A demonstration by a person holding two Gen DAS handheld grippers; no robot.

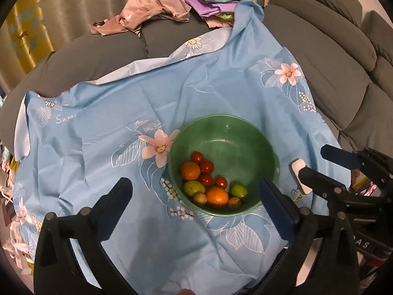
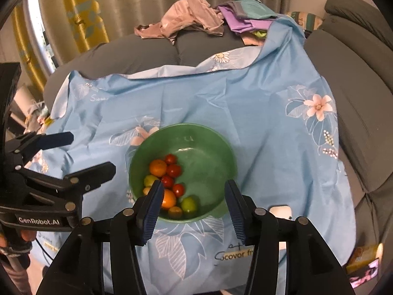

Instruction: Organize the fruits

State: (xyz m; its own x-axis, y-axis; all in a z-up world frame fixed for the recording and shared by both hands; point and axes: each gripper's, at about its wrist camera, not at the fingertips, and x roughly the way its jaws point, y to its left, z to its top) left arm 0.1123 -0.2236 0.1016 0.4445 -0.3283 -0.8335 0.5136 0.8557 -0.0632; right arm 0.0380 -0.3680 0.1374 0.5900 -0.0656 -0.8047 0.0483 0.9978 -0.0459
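Note:
A green bowl [image 1: 233, 142] [image 2: 203, 152] stands on a blue flowered cloth [image 1: 122, 98]. Its near side holds two oranges [image 1: 190, 170] [image 2: 158, 167], several small red tomatoes [image 1: 206, 166] [image 2: 174, 170] and a few green fruits [image 1: 238, 189] [image 2: 189, 204]. My left gripper [image 1: 195, 189] hangs above the bowl's left rim, jaws wide open and empty; the right wrist view shows it at the left [image 2: 92, 152]. My right gripper [image 2: 194, 184] hovers over the bowl's near edge, partly open, with nothing between its pads; in the left wrist view it sits at the right [image 1: 312, 157].
The cloth covers a grey sofa [image 1: 331, 73]. A pile of pink, purple and teal clothes [image 1: 157, 5] lies at the back. A small white object [image 2: 280, 211] rests on the cloth right of the bowl. Curtains hang behind. A hand [image 2: 24, 236] grips the left gripper's handle.

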